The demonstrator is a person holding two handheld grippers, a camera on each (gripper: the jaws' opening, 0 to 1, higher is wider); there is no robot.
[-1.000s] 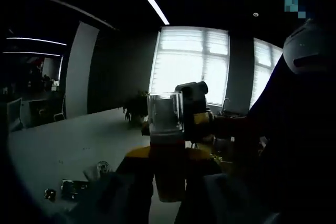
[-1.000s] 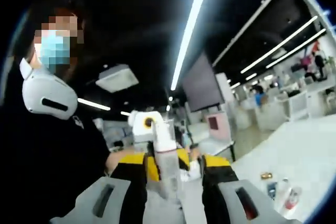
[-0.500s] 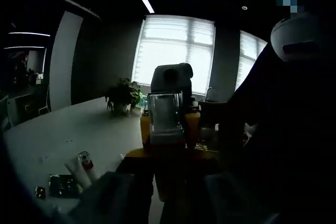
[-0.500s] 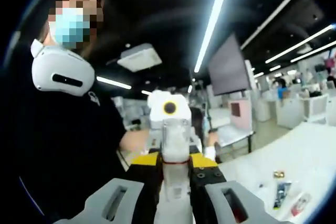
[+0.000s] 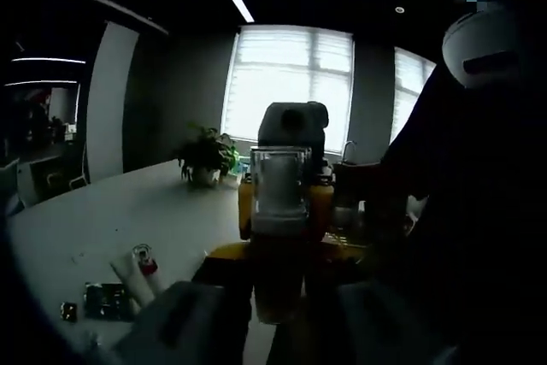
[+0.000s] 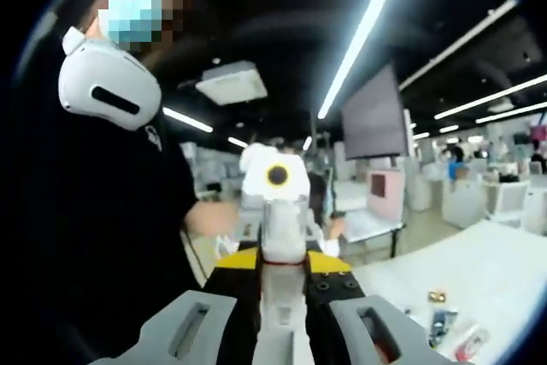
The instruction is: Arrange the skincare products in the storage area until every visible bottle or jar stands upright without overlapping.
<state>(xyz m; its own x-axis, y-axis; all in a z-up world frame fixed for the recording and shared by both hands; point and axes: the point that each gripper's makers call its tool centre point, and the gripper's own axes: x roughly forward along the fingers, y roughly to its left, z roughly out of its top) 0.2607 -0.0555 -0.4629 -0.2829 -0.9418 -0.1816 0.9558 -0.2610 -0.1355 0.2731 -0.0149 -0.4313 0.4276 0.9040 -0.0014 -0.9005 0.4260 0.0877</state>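
A bottle (image 5: 278, 198) with a clear square cap and an amber body is held in the air between both grippers, which face each other. In the left gripper view my left gripper (image 5: 275, 256) is shut on its lower body. Behind it the right gripper's yellow fingers (image 5: 321, 203) flank the cap. In the right gripper view the same bottle (image 6: 283, 230) looks pale, and my right gripper (image 6: 282, 269) is shut on it. A tube with a red cap (image 5: 141, 262) and a dark packet (image 5: 107, 301) lie on the white table (image 5: 128, 211).
A person in dark clothes (image 6: 102, 237) with a white headset stands close behind the grippers. Small products (image 6: 440, 326) lie on the table at the lower right of the right gripper view. A potted plant (image 5: 205, 156) stands at the table's far end, by the windows.
The right gripper's jaws have closed in on the bottle since a second ago. Both views have drifted slightly as the hands moved; the bottle stays held between the grippers.
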